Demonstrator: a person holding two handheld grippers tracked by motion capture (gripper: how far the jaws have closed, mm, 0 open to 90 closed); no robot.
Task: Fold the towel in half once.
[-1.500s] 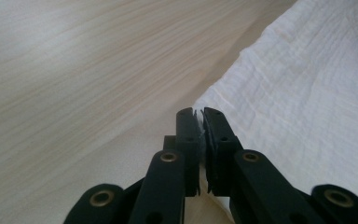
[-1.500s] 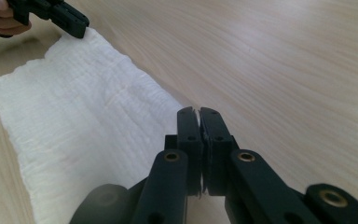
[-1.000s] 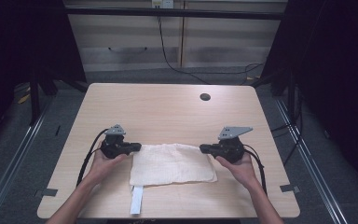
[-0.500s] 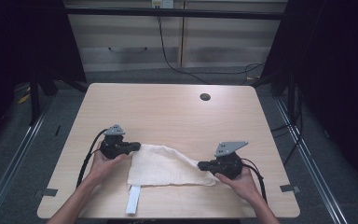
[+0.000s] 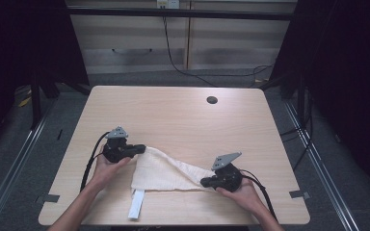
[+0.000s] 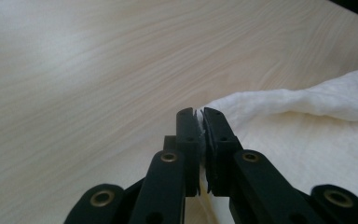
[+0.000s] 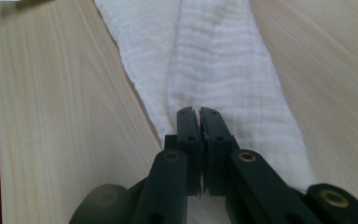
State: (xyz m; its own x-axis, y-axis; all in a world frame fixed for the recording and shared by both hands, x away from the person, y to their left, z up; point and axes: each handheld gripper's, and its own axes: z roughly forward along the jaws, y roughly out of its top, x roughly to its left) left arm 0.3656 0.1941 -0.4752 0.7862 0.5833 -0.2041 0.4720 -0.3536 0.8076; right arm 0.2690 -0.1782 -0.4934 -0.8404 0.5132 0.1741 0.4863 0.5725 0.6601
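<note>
White cloth (image 5: 166,172) stretched on table (image 5: 173,115) between grippers: left gripper (image 5: 141,150) clamps one corner, right gripper (image 5: 203,182) clamps other.

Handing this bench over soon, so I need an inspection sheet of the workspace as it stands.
Surface: wooden table, round grommet hole near the far edge.
Job's things: white cloth stretched between both grippers, a white strip at its near edge.
Clutter: nothing seen.
Grippers: left gripper and right gripper each shut on the cloth.
Cables: black gripper cable; wall cable.
Surroundings: grey floor, dark curtains.
</note>
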